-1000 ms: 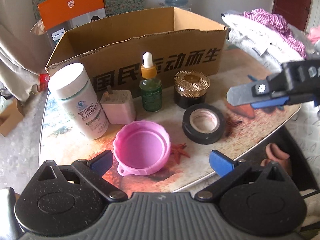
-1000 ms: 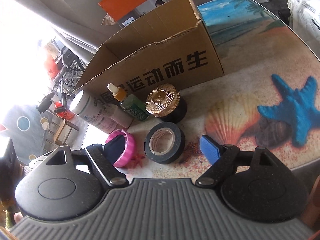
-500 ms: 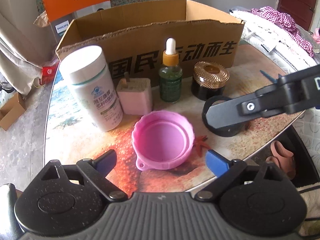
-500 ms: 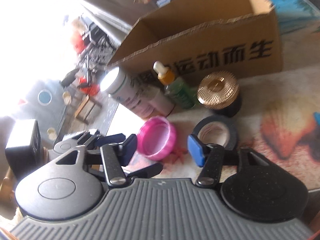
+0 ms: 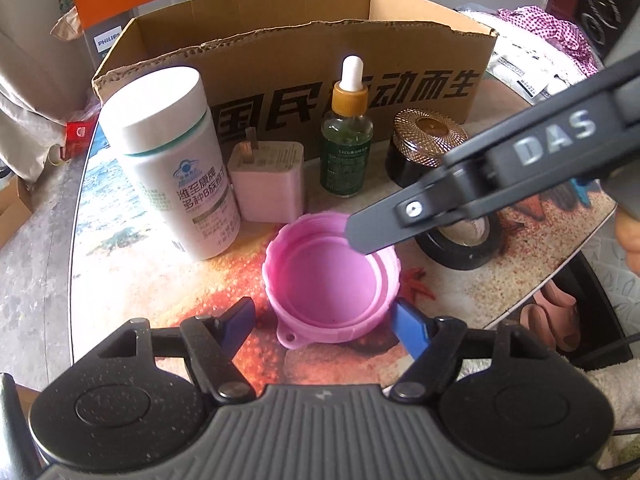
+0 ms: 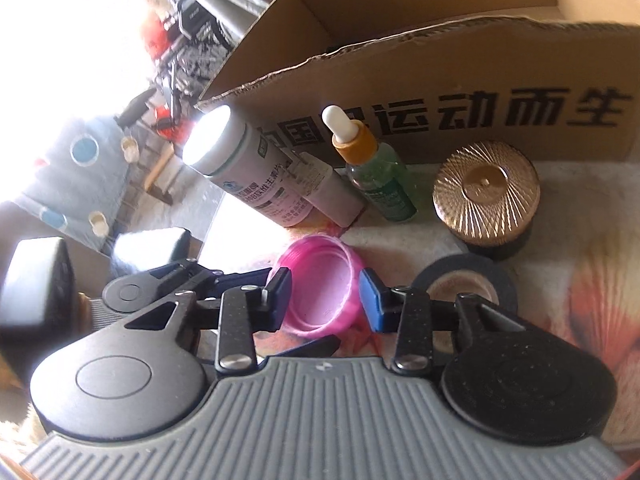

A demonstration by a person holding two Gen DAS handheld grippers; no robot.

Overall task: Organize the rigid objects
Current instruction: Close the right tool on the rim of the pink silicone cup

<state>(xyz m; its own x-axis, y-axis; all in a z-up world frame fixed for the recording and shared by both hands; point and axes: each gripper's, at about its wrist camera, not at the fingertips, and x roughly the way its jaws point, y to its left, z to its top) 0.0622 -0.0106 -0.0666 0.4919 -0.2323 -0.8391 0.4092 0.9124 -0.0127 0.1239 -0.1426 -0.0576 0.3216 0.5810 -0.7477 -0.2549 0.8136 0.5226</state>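
1. Cardboard box (image 5: 420,60): open-topped, at the table's far side; we judge it the destination.
2. Row before the box, all upright: white bottle (image 5: 172,160), pink plug adapter (image 5: 272,184), green dropper bottle (image 5: 347,152), gold-lidded jar (image 5: 428,140).
3. Black tape roll (image 5: 460,248): lying flat, just beside the cap.
4. Pink cap (image 5: 332,276): open side up on the table, tab toward us.
5. Left gripper (image 5: 324,324): jaws closing, pads astride the cap's near rim, not yet pressing.
6. Right gripper (image 6: 324,300): jaws closing, the cap seen between the pads; we see no contact. Both converge on the cap.
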